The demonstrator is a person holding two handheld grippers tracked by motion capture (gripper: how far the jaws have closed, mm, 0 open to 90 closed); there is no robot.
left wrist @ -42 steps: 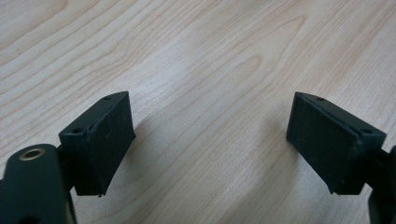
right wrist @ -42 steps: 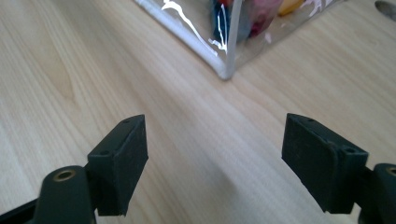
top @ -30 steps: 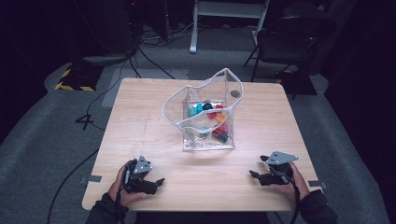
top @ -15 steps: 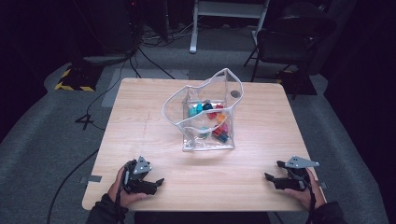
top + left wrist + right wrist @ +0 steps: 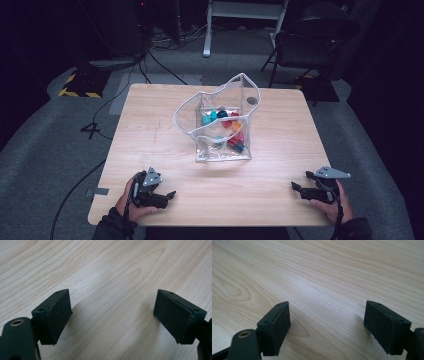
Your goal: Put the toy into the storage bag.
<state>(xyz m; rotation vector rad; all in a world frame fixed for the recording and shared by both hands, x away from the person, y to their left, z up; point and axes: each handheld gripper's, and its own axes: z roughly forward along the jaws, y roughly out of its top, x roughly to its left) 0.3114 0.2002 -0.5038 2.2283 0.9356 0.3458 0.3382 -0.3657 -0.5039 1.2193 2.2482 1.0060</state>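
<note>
1. On the high view I see my left gripper (image 5: 170, 195) low over the near left corner of the surface (image 5: 145, 125), with the hand wrapped around its body.
2. In the left gripper view, the left gripper (image 5: 112, 317) has its jaws standing apart. Bare wood grain lies in the gap between the pads and they have hold of nothing.
3. My right gripper (image 5: 300, 181) sits at the near right edge of the surface, its jaws pointing inward across the wood.
4. In the right gripper view, the right gripper (image 5: 327, 325) also has its jaws parted. They have light wood between them and nothing in their grip.
5. The clear plastic bag (image 5: 220, 150) stands upright with its mouth gaping. It is well apart from both pairs of jaws, ahead of them and roughly between the two grippers.
6. From the left jaws the bag lies forward and off to the right; from the right jaws it lies forward and off to the left.
7. Small coloured pieces (image 5: 227, 127), red, blue, teal and orange, are heaped inside the bag. I cannot tell what they are.
8. Neither pair of jaws touches the bag; open wood separates them from it.
</note>
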